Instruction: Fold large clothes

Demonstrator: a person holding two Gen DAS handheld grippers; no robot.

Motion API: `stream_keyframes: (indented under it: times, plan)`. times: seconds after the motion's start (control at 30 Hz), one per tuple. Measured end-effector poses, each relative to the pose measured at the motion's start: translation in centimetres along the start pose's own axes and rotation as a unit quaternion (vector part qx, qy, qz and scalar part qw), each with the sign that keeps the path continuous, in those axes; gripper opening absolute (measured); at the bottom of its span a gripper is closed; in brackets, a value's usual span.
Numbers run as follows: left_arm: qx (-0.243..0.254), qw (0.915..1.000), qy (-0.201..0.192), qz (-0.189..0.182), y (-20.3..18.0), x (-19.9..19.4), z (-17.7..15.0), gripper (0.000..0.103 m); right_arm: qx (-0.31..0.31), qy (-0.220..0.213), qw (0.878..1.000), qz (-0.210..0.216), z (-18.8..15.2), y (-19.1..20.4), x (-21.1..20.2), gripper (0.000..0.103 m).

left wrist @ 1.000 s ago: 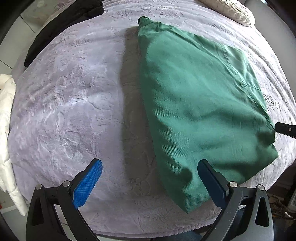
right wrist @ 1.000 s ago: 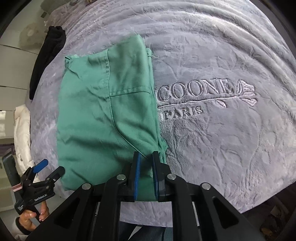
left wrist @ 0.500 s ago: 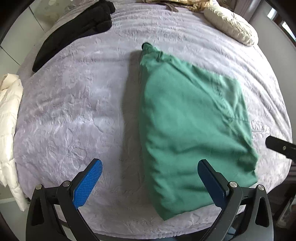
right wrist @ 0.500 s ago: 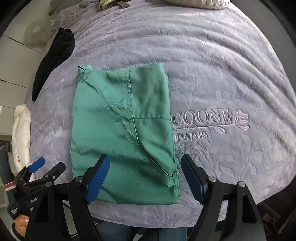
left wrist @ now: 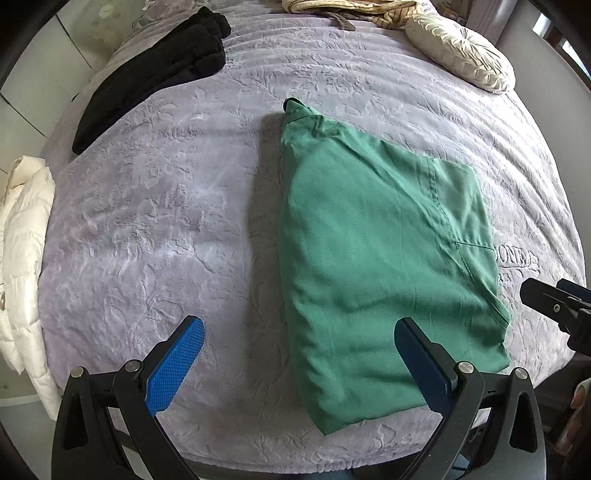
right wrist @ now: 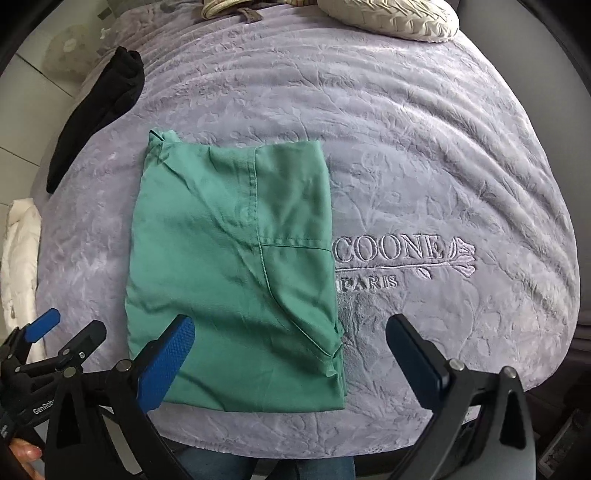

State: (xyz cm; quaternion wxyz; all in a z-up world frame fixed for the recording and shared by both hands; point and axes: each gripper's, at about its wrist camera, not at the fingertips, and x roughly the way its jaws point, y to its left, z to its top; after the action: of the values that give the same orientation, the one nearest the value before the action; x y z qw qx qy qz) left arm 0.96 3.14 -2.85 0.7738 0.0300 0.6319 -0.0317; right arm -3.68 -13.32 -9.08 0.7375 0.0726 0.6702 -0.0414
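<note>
A green garment [left wrist: 376, 266] lies folded into a flat rectangle on the lilac bedspread [left wrist: 166, 221]; it also shows in the right wrist view [right wrist: 236, 266]. My left gripper [left wrist: 299, 365] is open and empty, held above the garment's near left corner. My right gripper [right wrist: 291, 362] is open and empty, held above the garment's near right corner. The right gripper shows at the right edge of the left wrist view [left wrist: 557, 306]. The left gripper shows at the lower left of the right wrist view [right wrist: 55, 343].
A black garment [left wrist: 155, 74] lies at the bed's far left. A white puffy jacket [left wrist: 22, 258] hangs off the left edge. A cream pillow [left wrist: 461, 55] and striped cloth [left wrist: 351, 9] sit at the far end. Embroidered lettering [right wrist: 391, 258] lies right of the garment.
My right gripper was shut on the garment's near right corner, then opened and let it go. Both grippers have pulled back from the bed, so more of it shows.
</note>
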Motion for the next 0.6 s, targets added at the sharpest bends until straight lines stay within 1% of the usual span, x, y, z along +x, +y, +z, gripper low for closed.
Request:
stream_keyframes:
  times: [0.3,0.6]
  plan:
    - [0.006,0.9999,-0.007,0.01,-0.37,-0.66,0.63,0.103,-0.009,-0.01,1.0,-0.024,0.37,0.56,-0.59,0.103]
    - [0.007,0.9999,-0.007,0.011,-0.74,-0.78,0.76,0.103,-0.012,-0.014,0.999,-0.037,0.52,0.75,-0.82,0.103]
